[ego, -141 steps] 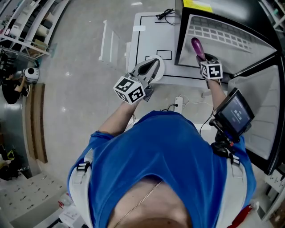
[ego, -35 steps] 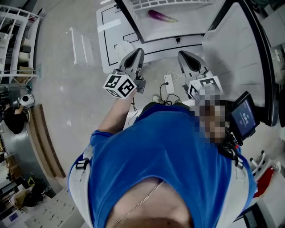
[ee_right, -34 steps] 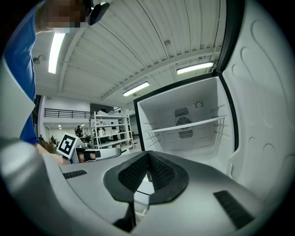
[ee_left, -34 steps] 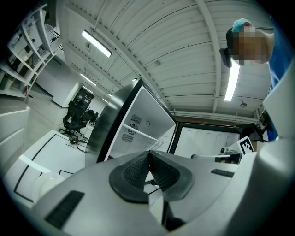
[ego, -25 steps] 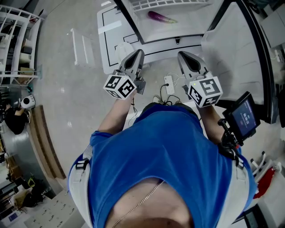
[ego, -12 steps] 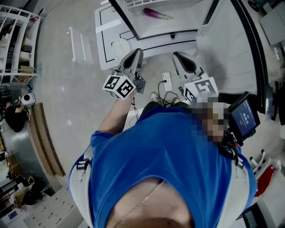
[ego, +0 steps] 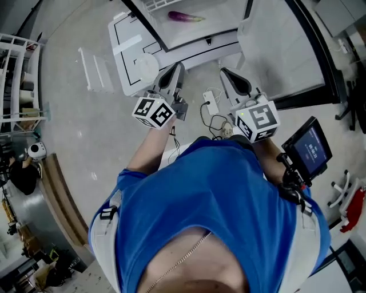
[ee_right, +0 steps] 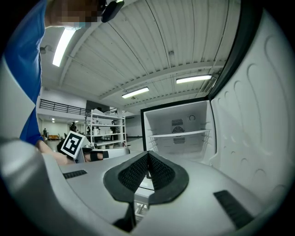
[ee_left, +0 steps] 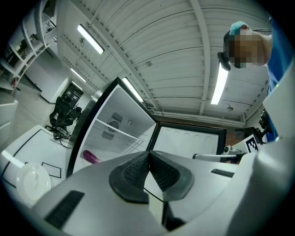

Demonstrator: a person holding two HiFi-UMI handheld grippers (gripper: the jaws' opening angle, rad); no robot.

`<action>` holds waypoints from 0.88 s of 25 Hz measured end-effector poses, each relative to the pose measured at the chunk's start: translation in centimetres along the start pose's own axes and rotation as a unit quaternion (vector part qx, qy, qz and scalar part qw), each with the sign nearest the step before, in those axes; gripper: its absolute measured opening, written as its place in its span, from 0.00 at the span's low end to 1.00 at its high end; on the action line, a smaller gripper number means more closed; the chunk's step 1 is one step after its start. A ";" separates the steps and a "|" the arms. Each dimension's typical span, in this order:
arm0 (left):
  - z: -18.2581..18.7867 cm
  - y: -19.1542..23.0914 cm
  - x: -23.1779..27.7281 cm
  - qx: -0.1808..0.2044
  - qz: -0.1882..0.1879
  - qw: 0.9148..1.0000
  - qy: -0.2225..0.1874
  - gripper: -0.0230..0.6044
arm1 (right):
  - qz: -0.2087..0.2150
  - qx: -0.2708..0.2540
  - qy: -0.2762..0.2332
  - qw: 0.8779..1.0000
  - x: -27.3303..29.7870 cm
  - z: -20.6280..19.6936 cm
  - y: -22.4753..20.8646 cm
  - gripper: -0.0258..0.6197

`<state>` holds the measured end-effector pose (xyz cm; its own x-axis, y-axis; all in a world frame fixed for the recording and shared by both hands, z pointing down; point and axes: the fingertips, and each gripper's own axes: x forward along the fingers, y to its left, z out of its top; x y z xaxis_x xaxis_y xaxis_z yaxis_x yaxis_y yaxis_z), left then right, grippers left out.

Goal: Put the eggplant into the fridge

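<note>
Eggplant inside fridge, below its shelf

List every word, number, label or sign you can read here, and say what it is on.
No text reads clearly.
Screen: pale characters, too small to read.
Grey patches on the fridge back wall: print, if any, too blurred.
Cube on left gripper, cube on right gripper: black-and-white square markers, no letters.

No legible text, brand or number in your views. Small dark tablet screen at your right: pale lines, too small to read. White marker cubes on your left gripper and right gripper: black square patterns only, not readable as text.
</note>
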<state>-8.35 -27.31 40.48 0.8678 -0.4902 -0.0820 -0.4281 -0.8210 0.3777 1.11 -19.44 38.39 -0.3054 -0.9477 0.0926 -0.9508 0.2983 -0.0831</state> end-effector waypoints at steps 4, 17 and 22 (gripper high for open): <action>0.0 -2.0 -2.4 -0.001 -0.043 0.999 0.012 0.05 | -0.068 0.004 -0.012 0.998 -4.3 0.1 1.4 0.04; -3.2 -5.0 0.5 -0.009 -0.118 0.992 0.051 0.05 | -0.257 0.013 -0.008 0.966 -14.4 -2.3 -7.4 0.04; -4.9 -6.1 0.7 -0.011 -0.134 0.989 0.066 0.05 | -0.296 0.011 -0.018 0.955 -18.2 -2.9 -9.3 0.05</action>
<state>-3.91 -21.26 42.62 0.9752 -0.2126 -0.0610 -0.1744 -0.9088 0.3791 15.32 -4.63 40.39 0.2874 -0.9531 0.0948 -0.9550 -0.2927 -0.0479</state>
